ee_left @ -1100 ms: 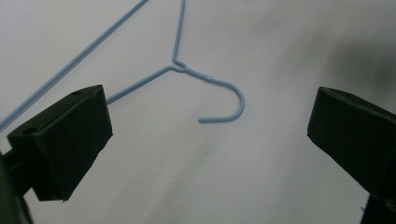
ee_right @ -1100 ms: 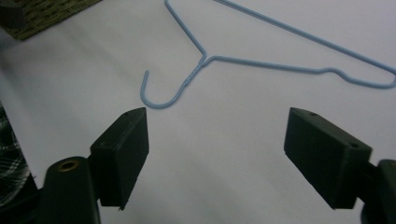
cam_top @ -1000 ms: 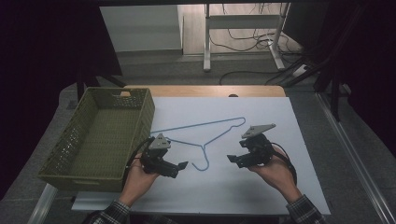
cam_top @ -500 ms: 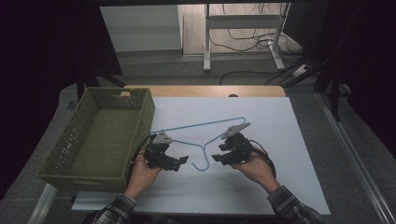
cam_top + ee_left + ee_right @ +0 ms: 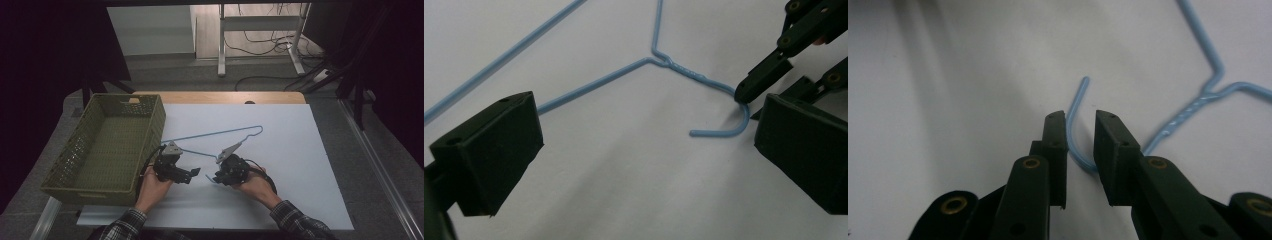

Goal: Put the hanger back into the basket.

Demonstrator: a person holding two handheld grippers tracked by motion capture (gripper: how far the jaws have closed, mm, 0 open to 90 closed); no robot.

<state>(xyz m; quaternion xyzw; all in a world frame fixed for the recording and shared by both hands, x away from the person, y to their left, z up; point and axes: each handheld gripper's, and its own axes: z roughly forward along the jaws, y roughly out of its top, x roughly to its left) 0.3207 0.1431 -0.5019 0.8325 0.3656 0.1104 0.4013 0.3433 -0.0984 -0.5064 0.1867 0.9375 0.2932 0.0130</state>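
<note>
Lying flat on the white worktop (image 5: pixel 300 165), roughly mid-sheet: a blue wire hanger (image 5: pixel 220 134), long bar toward the far edge, hook curling toward the near edge. Sitting at the left edge, partly hanging off it: an olive green mesh basket (image 5: pixel 75 165), nothing visible inside. Showing past the far edge: a strip of bare wood, then floor, a desk frame and a tangle of cables. Nothing blocking the hanger apart from the grippers themselves. No readable writing or logos anywhere, too dim and small to tell.

Coming in from the near edge: two forearms in plaid sleeves, a hand wrapped around each tool. Pointing toward the hook from the basket side: left gripper (image 5: pixel 192 172), jaws spread wide, nothing between them but bare white surface in the left gripper view, with the hook (image 5: pixel 724 127) just ahead and slightly off to one side. Angling in from the other side: right gripper (image 5: pixel 218 177), held low over the sheet, grey plate tilted up on top. Straddling the bend of the hook (image 5: pixel 1075 117) in the right gripper view: its jaws, slightly parted, wire running through the gap, not clamped yet. Sitting close together near the front middle of the worktop: both tools, tips nearly meeting at the hook.
</note>
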